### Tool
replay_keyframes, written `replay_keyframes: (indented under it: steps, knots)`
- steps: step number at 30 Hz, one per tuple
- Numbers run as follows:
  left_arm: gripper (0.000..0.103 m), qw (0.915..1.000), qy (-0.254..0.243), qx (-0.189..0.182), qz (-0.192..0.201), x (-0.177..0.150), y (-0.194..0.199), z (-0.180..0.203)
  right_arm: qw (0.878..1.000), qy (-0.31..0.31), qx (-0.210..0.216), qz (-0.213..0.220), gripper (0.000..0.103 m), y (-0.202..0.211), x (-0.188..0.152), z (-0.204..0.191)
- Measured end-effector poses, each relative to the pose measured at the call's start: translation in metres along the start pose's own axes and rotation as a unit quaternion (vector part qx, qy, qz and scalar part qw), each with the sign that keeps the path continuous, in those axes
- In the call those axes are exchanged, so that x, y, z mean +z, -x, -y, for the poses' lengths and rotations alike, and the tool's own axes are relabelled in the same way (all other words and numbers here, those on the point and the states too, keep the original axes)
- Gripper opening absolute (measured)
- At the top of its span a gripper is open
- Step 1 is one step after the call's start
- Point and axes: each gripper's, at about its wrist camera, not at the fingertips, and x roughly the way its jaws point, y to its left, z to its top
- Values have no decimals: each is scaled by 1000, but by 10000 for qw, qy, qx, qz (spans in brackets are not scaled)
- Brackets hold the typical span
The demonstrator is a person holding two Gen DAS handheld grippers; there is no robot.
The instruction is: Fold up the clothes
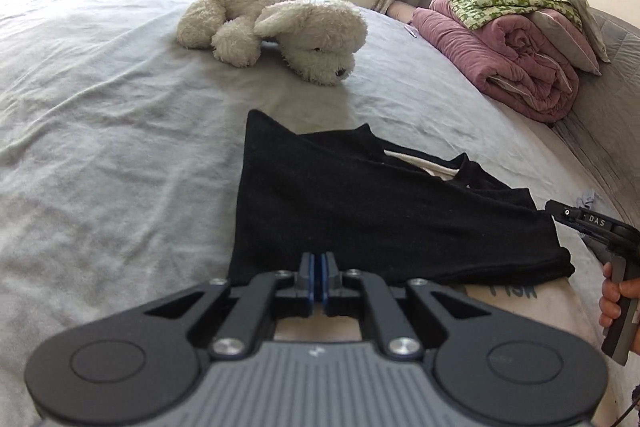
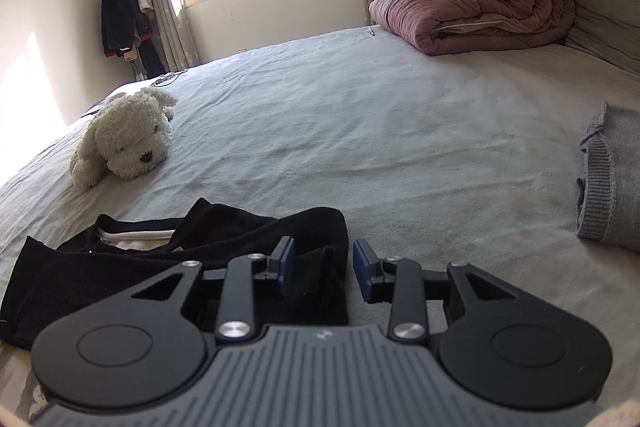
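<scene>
The black shirt [image 1: 360, 203] lies on the grey bed [image 1: 100, 131] with its long axis running from about 10 o'clock to 4 o'clock in the left wrist view, one pointed corner aimed up toward the white plush dog [image 1: 280, 27] at 12 o'clock. It is dark, soft-looking cloth, partly folded over itself, with a white-edged neck opening showing near its far right side. The left gripper [image 1: 319, 269] sits at 6 o'clock of the shirt, its blue pads pressed together over the near hem, so it pinches the cloth. The right gripper [image 2: 324, 267] is at the shirt's 4 o'clock end; its jaws stand partly apart, with the shirt's edge lying between and under them and the pads not pressing on it. A hand [image 1: 616, 301] holds that gripper's handle. A folded pink quilt [image 1: 516, 67] is at 2 o'clock, and a grey knit garment [image 2: 612, 179] lies at 3 o'clock in the right wrist view.
</scene>
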Motion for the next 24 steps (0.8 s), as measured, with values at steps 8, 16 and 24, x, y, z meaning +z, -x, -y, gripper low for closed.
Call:
replay_keyframes:
  steps: [8, 16, 24]
  knots:
    - [3, 9976, -175, 398, 540, -2, -23, -15, 9959, 853, 279, -122, 36, -12, -11, -59]
    - [3, 9958, 196, 266, 858, 15, -11, -29, 9992, 222, 195, -281, 39, 0, -19, -36]
    - [6, 9923, -879, 835, 269, 34, -70, -31, 9988, -270, 301, -261, 41, 45, -26, -14]
